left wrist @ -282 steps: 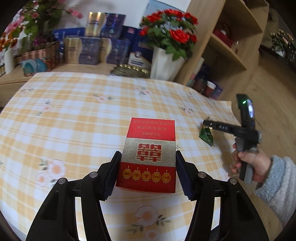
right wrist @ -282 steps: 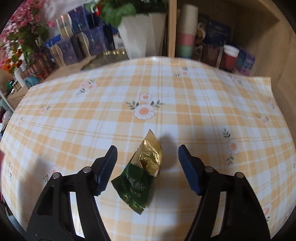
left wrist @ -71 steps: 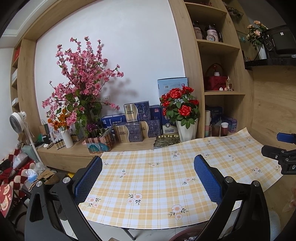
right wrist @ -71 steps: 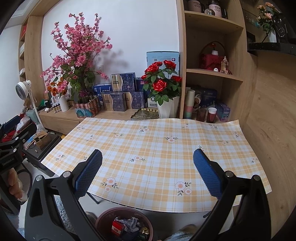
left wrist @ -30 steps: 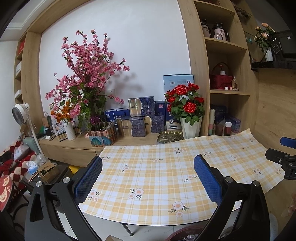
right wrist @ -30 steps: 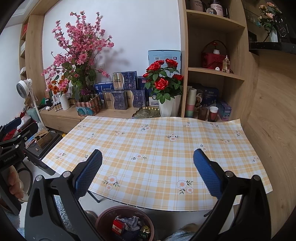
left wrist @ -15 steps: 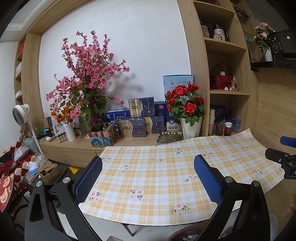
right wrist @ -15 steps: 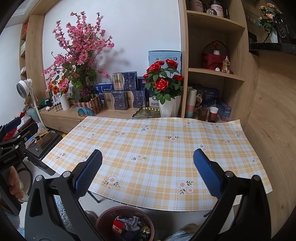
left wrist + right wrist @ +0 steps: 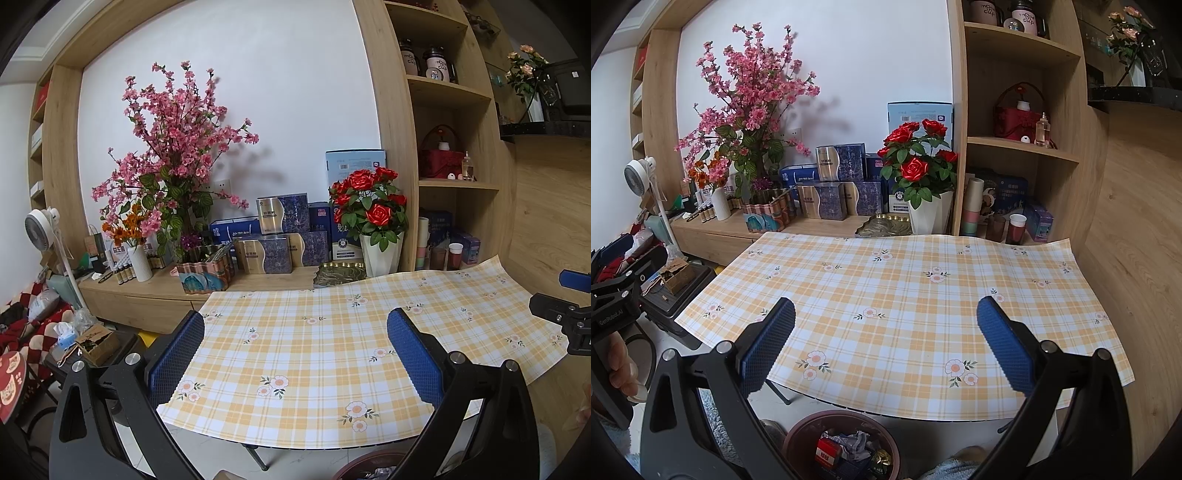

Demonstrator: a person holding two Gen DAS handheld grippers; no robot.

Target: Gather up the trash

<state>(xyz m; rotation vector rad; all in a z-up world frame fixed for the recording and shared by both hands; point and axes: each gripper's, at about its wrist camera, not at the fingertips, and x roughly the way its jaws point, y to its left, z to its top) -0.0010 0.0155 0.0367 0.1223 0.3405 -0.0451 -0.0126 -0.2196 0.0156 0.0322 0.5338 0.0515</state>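
Right wrist view: right gripper held back from the surface, its fingers spread wide with nothing between them.
Left wrist view: left gripper likewise apart and empty, raised in front of the near edge of the surface; part of the right gripper shows at the far right edge.
Surface: checked yellow cloth with flower print, no litter showing on it in either view.
Trash location: inside the brown bin on the floor, below the near edge of the surface, between the right gripper's fingers in the picture.
Bin contents: red box, crumpled grey paper, gold and green wrapper, a dark item underneath, not identifiable.
Red box orientation: leaning among the other pieces, its long axis seeming to run roughly up and down in the picture; which end is the top cannot be told.
Wrapper orientation: crumpled, no clear long axis.
Progress, judged: collecting appears finished for the surface; both pieces sit in the bin.
Remaining, judged: nothing visible left to gather; shelf and sideboard goods look like stored items, not trash.
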